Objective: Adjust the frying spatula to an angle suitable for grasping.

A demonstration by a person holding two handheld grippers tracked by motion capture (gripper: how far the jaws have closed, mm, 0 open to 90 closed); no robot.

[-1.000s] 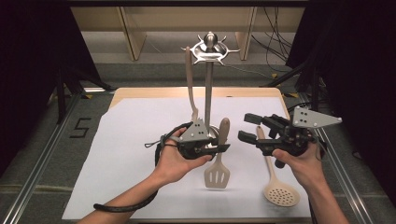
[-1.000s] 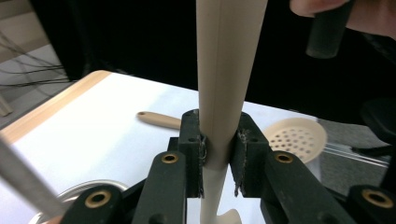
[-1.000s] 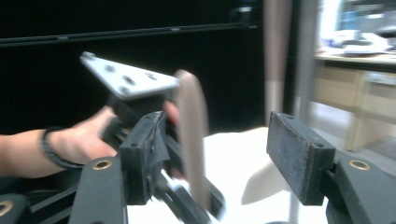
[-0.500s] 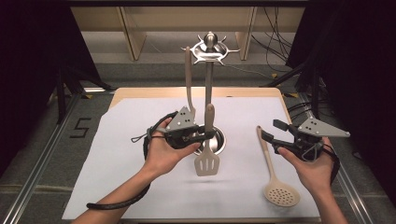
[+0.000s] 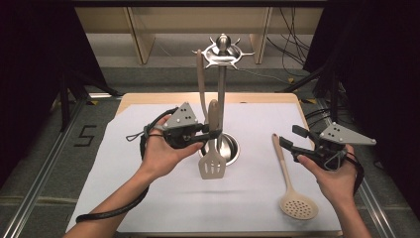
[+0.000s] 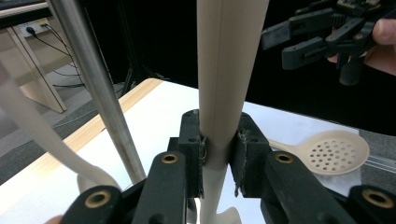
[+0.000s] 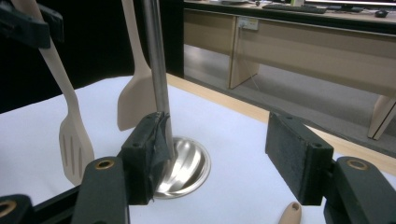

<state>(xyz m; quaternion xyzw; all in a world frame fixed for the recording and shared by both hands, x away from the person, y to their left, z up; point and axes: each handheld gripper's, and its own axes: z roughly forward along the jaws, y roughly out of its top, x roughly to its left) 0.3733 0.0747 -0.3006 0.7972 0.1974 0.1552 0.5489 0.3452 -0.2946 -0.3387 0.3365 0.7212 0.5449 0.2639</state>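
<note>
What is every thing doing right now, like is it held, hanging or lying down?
Left gripper: shut on the slotted spatula's handle.
Slotted spatula: held upright, off the table.
Right gripper: open, holding nothing.
Skimmer spoon: lying flat on the white cloth.
Solid spatula: hanging beside the stand's pole.
Metal stand: standing upright.

Table [image 5: 163, 96]: light wood top, edge showing beyond the white sheet [image 5: 124, 188] that covers it.
Floor [image 5: 44, 148]: grey, ahead of and beside the jaws; a "5" marking [image 5: 84, 135] at the table's left.
Rail [image 5: 34, 193]: metal track along the floor, left side.
Furniture: pale wooden bench [image 7: 299, 42] beyond the right jaws; wooden legs [image 5: 141, 34] at far end.
Cables [image 5: 292, 29]: trailing on far floor.
Surroundings: dark curtains [image 5: 29, 59] both sides.
</note>
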